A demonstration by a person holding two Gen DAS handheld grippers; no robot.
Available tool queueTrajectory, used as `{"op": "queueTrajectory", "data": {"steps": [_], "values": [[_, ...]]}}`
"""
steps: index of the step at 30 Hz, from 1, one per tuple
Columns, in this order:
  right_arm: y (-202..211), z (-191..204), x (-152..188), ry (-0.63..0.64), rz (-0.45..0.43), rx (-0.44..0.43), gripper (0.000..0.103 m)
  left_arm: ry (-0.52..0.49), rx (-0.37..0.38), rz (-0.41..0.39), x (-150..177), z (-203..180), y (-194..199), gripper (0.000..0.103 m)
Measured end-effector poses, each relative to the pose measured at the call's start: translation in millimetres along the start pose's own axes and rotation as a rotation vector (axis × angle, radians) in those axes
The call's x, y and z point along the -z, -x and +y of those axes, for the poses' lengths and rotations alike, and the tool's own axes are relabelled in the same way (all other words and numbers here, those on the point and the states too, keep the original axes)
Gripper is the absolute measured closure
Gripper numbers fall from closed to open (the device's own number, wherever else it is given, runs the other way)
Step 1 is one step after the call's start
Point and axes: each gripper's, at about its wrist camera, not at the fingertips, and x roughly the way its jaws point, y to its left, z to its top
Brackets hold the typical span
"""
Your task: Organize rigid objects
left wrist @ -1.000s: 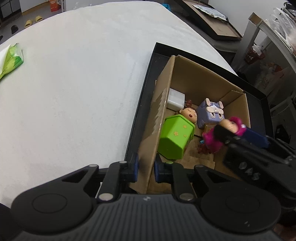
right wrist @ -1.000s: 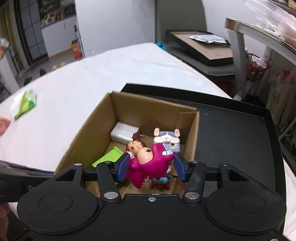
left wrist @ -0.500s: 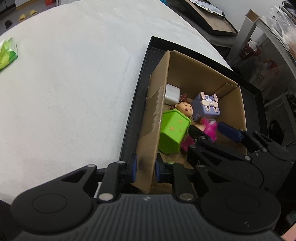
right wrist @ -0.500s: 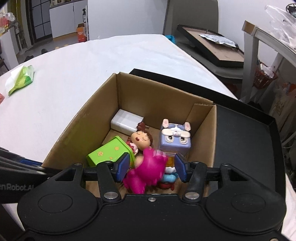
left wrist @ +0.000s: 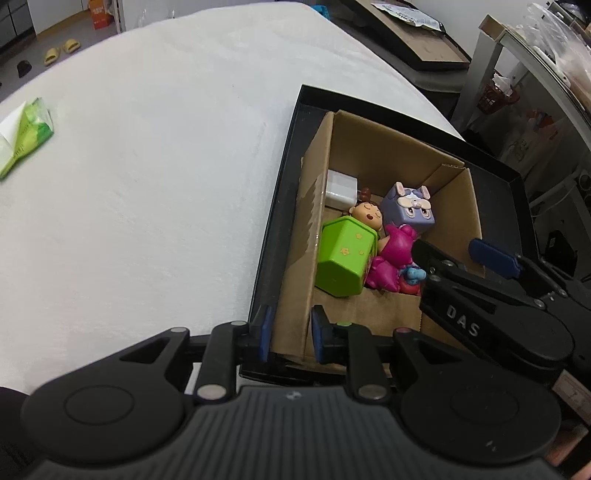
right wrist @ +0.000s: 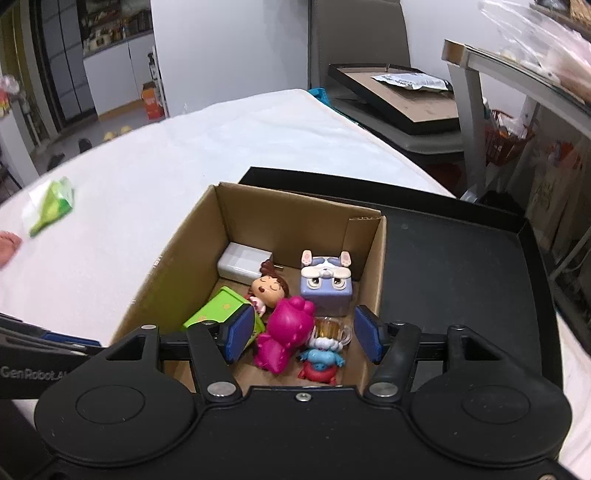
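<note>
The left hand-held gripper (left wrist: pixel 287 334) is clamped on the near wall of the cardboard box (left wrist: pixel 458 206) at the surface's right edge. The right hand-held gripper (right wrist: pixel 303 334) hangs spread above the pink figurine (right wrist: pixel 286 332) lying inside; best lifted straight up, clear of neighbouring toys.

A white-covered tabletop (right wrist: pixel 229 147) fills the centre of the frame, curving away toward a plain white wall (right wrist: pixel 221 44) at upper centre. At upper left, dark glass-fronted cabinets (right wrist: pixel 70 62) stand over a tan floor (left wrist: pixel 55 40) where pale slippers (left wrist: pixel 62 50) lie. At upper right, a grey chair (right wrist: pixel 358 33) sits behind a black-framed board (right wrist: pixel 402 96), beside a pale metal-legged shelf (right wrist: pixel 469 85). Lighting is even, indoor.
</note>
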Motion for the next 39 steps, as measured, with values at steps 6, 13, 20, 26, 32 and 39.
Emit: {"op": "queueTrajectory", "data": {"steps": [6,13,20,26,32,39], "values": [[19.5,-10.7,2.0,-0.047,0.001,-0.021,0.04,-0.029,-0.011,-0.022,0.2,-11.6,14.4,0.082],[48.3,-21.2,1.1,-0.104,-0.009,-0.032,0.029,-0.041,-0.03,-0.055,6.1,-20.3,33.2,0.075],[71.1,-27.0,1.2,-0.141,-0.025,-0.004,0.022,-0.061,-0.025,-0.094,16.4,-22.7,60.8,0.06],[91.9,-25.3,4.0,-0.15,-0.039,0.001,0.01,-0.077,-0.021,-0.122,23.1,-21.1,84.3,0.05],[115.8,-26.0,9.1,-0.185,-0.056,0.024,0.003,-0.083,-0.006,-0.159,29.9,-20.0,109.0,0.044],[146.9,-26.0,14.2,-0.213,-0.084,0.052,0.0,-0.115,0.003,-0.193,43.6,-23.0,133.4,0.031]]}}
